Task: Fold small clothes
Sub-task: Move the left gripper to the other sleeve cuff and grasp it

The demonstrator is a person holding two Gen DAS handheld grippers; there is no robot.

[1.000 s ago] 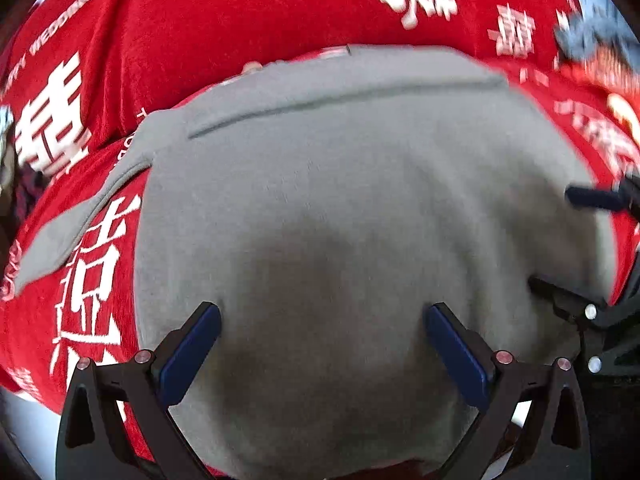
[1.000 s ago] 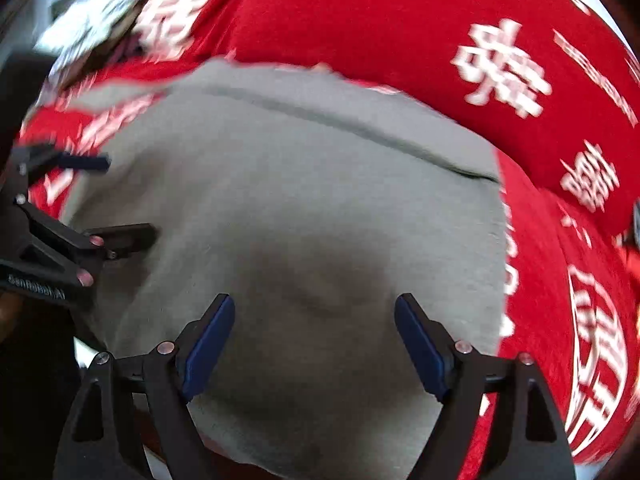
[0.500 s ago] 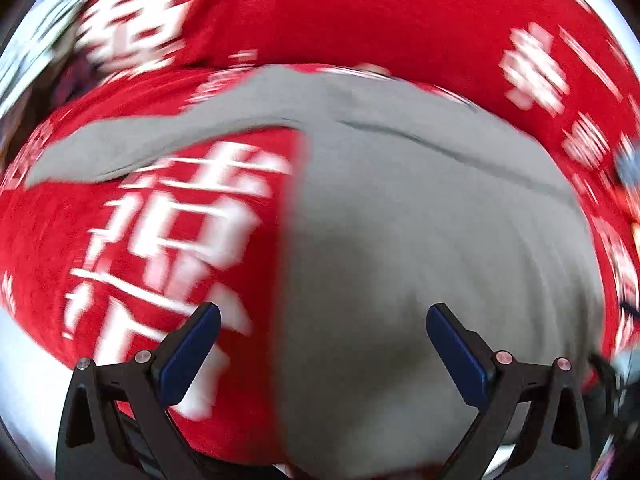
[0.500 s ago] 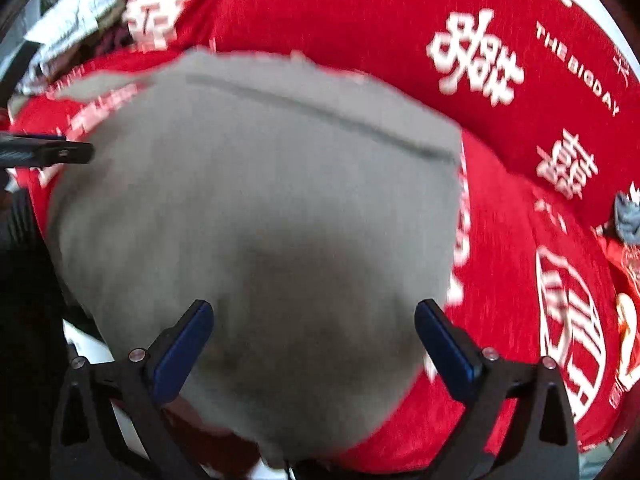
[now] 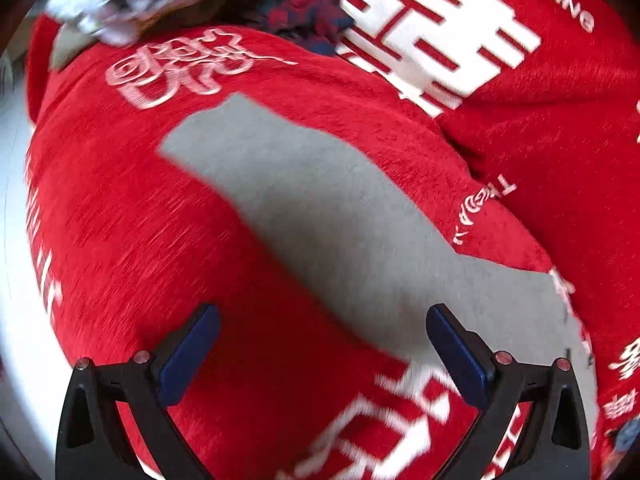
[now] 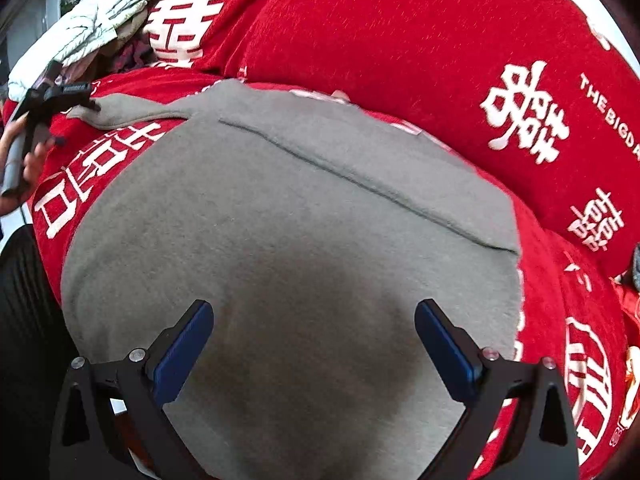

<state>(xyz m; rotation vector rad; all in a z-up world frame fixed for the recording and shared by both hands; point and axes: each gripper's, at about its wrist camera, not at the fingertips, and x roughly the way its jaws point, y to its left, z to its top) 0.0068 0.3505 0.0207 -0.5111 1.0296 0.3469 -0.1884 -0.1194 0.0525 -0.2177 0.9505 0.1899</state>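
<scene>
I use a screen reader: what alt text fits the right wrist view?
A grey garment lies spread on a red cloth with white characters, under the open, empty right gripper. At far left, the left gripper hovers by the garment's sleeve, near a clothes pile.

Open left claw (image 5: 322, 344) (nothing held) over grey sleeve (image 5: 320, 216) on red blanket (image 5: 132, 220).
</scene>
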